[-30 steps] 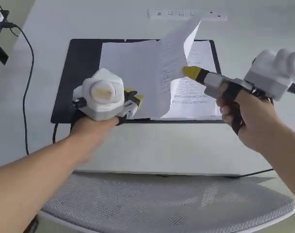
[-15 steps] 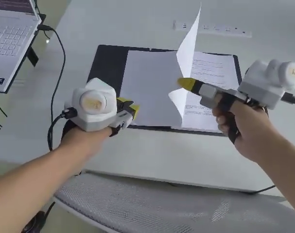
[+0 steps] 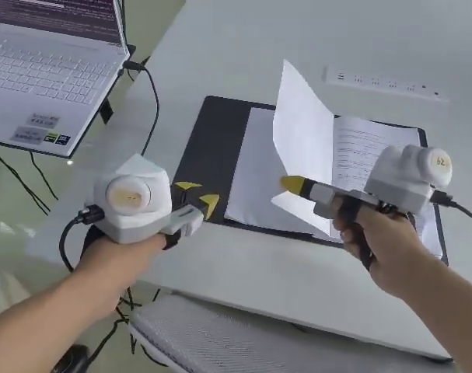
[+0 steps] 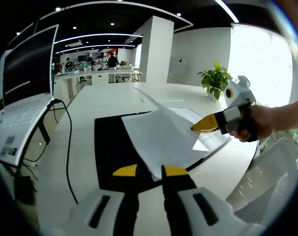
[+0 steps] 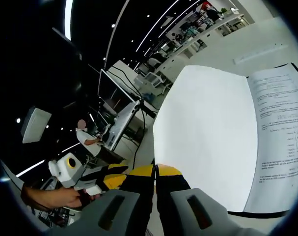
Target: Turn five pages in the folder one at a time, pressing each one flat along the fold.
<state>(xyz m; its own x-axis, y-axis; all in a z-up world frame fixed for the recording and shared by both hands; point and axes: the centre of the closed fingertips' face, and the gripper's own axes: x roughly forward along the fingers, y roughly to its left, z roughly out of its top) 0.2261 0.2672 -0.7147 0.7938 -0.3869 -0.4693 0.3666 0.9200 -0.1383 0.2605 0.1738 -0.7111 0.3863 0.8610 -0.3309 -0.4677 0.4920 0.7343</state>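
The black folder (image 3: 207, 148) lies open on the white table, with a blank sheet on its left half and a printed page (image 3: 372, 159) on its right. One white page (image 3: 302, 132) stands lifted above the fold. My right gripper (image 3: 292, 184) is shut on that page's lower edge, and its own view shows the yellow tips (image 5: 155, 173) pinched on the sheet (image 5: 207, 132). My left gripper (image 3: 198, 196) hovers open at the folder's front left corner with nothing between its fingers. The left gripper view shows its parted tips (image 4: 149, 170) facing the lifted page (image 4: 158, 137).
An open laptop (image 3: 49, 62) stands at the back left, with cables (image 3: 146, 93) trailing off the table's left edge. A white power strip (image 3: 383, 84) lies behind the folder. A mesh chair seat (image 3: 243, 342) sits below the table's near edge.
The head camera has swung left, bringing the laptop into view. My left gripper has drawn back from the left page to the folder's front left corner. The right gripper still holds the lifted page.
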